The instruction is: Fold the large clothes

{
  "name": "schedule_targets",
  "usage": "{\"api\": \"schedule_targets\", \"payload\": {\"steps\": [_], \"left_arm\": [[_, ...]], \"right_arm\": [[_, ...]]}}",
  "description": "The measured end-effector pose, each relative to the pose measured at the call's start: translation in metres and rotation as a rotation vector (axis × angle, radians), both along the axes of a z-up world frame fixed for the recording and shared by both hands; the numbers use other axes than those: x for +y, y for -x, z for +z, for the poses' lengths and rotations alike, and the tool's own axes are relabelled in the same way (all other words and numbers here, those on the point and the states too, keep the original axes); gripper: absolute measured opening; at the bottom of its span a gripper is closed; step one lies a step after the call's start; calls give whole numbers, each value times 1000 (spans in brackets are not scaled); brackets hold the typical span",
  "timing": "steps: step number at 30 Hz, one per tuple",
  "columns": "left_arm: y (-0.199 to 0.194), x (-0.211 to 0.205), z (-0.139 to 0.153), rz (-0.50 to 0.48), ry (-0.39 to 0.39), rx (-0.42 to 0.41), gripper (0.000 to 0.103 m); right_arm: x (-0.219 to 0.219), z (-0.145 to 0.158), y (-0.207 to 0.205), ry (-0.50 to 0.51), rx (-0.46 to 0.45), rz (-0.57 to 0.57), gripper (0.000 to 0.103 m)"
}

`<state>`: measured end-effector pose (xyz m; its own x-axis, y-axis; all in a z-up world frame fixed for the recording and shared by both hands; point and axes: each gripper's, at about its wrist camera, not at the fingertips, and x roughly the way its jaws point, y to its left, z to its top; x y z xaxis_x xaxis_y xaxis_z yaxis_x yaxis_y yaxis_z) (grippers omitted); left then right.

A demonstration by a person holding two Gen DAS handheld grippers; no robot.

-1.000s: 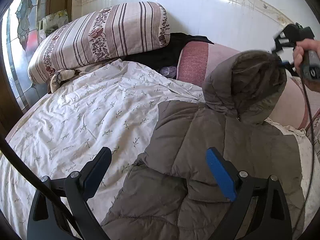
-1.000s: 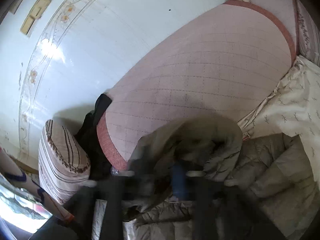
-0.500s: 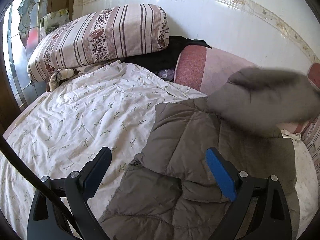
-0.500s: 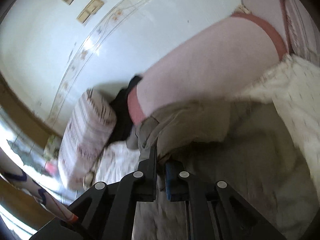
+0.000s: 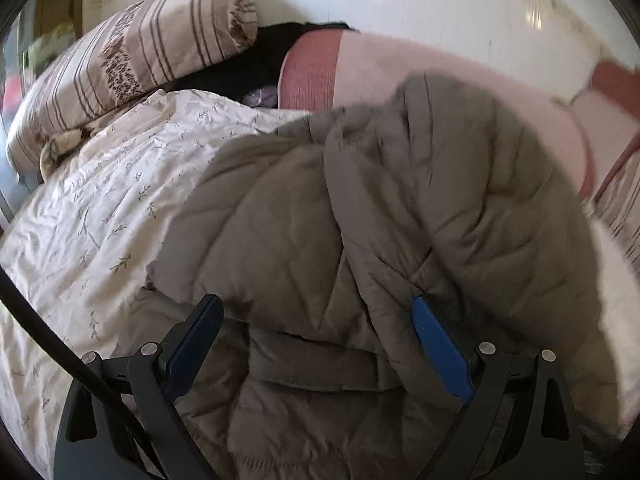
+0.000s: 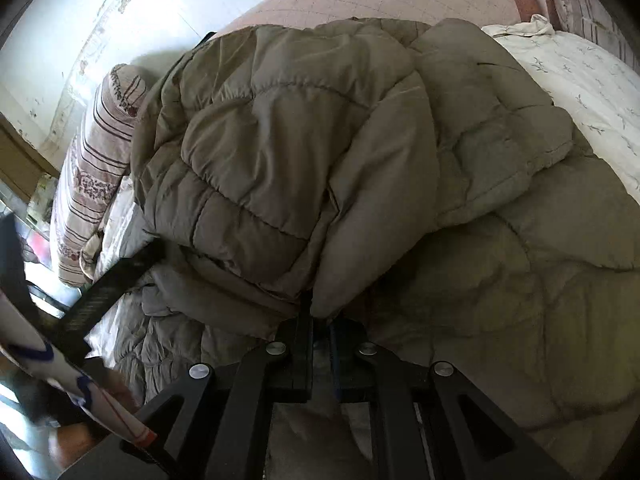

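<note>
We see the right tongs (image 6: 320,320) clamped on a fold of the padded jacket (image 5: 360,220), which lies on the bed (image 5: 100,200) beneath the left tongs (image 5: 320,340), whose fingers stand apart.

Daylit, wall (image 5: 460,20) glare, motion blur, fisheye edges dark.

One grey-brown quilted jacket (image 5: 360,208) lies bunched on the bed. One white leaf-print quilt (image 5: 100,216) covers the bed under it. One striped pillow (image 5: 132,60) sits at the bed's head edge, and one pink cushion (image 5: 360,68) leans beside it against the wall. One black garment (image 5: 260,56) lies between pillow and cushion. Two grippers appear: the left gripper (image 5: 316,344) and the right gripper (image 6: 320,332).
</note>
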<state>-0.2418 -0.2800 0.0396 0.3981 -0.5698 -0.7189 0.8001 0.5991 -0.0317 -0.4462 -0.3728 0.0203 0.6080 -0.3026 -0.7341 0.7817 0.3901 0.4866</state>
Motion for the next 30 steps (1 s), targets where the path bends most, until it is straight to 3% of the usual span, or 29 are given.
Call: {"api": "schedule_targets", "payload": {"steps": [4, 7, 12, 14, 17, 20, 22, 24, 30], "left_arm": [[0, -12, -14, 11, -75, -39, 97], [-1, -12, -15, 11, -76, -34, 97], [-3, -10, -14, 13, -71, -24, 97], [-3, -10, -14, 13, -71, -25, 97], [-4, -8, -14, 14, -69, -19, 97], [-5, -7, -13, 13, -65, -7, 97], [-7, -7, -13, 11, -65, -3, 97], [-6, -9, -14, 6, -69, -11, 97], [-2, -2, -5, 7, -45, -34, 97]], "right_arm": [[-12, 2, 14, -49, -26, 23, 29], [-14, 27, 28, -45, -13, 22, 29], [-3, 99, 32, 274, 27, -14, 29], [-14, 106, 19, 350, 66, 1, 29], [-37, 94, -10, 386, 104, 39, 29], [-59, 62, -37, 308, 167, 83, 29], [-74, 24, -56, 230, 269, 132, 28], [-78, 5, -56, 247, 256, 129, 28], [-72, 27, -42, 250, 214, 110, 28]]}}
